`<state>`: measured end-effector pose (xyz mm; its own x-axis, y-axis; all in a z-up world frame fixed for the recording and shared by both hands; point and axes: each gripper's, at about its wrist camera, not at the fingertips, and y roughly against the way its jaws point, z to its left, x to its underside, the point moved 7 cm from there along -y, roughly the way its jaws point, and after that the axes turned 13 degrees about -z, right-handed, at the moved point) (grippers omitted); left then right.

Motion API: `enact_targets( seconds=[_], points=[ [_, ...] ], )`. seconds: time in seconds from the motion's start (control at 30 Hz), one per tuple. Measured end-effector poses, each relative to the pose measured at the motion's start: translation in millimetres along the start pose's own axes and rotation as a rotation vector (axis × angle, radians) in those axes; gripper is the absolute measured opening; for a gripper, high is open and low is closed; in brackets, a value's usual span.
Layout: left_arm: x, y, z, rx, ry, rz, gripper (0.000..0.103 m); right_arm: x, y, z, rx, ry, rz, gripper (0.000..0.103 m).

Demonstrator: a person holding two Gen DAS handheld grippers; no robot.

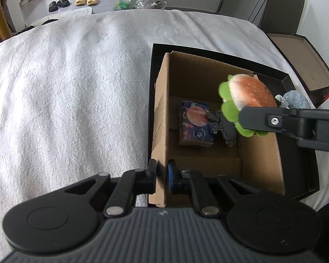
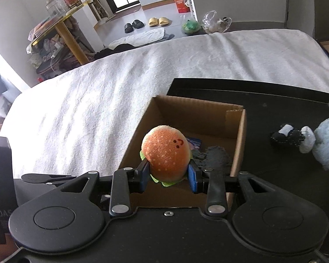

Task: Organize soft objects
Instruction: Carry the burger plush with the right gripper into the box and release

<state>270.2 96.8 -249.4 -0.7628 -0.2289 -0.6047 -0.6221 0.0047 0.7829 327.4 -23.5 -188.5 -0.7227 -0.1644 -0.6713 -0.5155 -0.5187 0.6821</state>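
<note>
An open cardboard box [image 1: 162, 109] stands in a black tray [image 1: 304, 171] on a white blanket. My left gripper [image 1: 162, 175] is shut on the box's left wall near its front corner. A burger plush [image 2: 166, 151] with an orange bun and green lettuce trim hangs over the box, and my right gripper [image 2: 167, 175] is shut on it from both sides. In the left wrist view the burger plush [image 1: 250, 94] hovers above the box's right side. Inside the box lie a blue tissue pack [image 1: 195, 125] and a dark knitted item [image 1: 223, 129].
A black-and-white plush [image 2: 285, 134] and a pale blue plush [image 2: 326, 144] lie in the black tray [image 2: 274, 100] to the right of the box. The white blanket [image 1: 76, 87] spreads to the left and beyond. Slippers and bags lie on the far floor.
</note>
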Motion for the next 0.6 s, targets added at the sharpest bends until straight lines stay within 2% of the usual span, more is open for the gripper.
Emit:
enact_targets(
  seconds=[0.1,0.17,0.23,0.6],
  points=[
    [0.2,-0.2,0.8,0.004,0.003,0.000,0.009,0.4,-3.8,5.1,-0.014,-0.019,0.003,0.036],
    [0.2,-0.4,1.6,0.007,0.009,0.002,0.009,-0.3,-6.0,9.3,-0.042,-0.042,-0.004,0.050],
    [0.3,-0.5,2.2,0.011,0.014,0.003,0.009,2.5,-8.5,11.3,-0.046,-0.049,0.006,0.056],
    [0.4,-0.3,1.3,0.000,0.005,0.006,0.010,8.9,1.5,-9.6,-0.013,-0.086,0.014,0.056]
  ],
)
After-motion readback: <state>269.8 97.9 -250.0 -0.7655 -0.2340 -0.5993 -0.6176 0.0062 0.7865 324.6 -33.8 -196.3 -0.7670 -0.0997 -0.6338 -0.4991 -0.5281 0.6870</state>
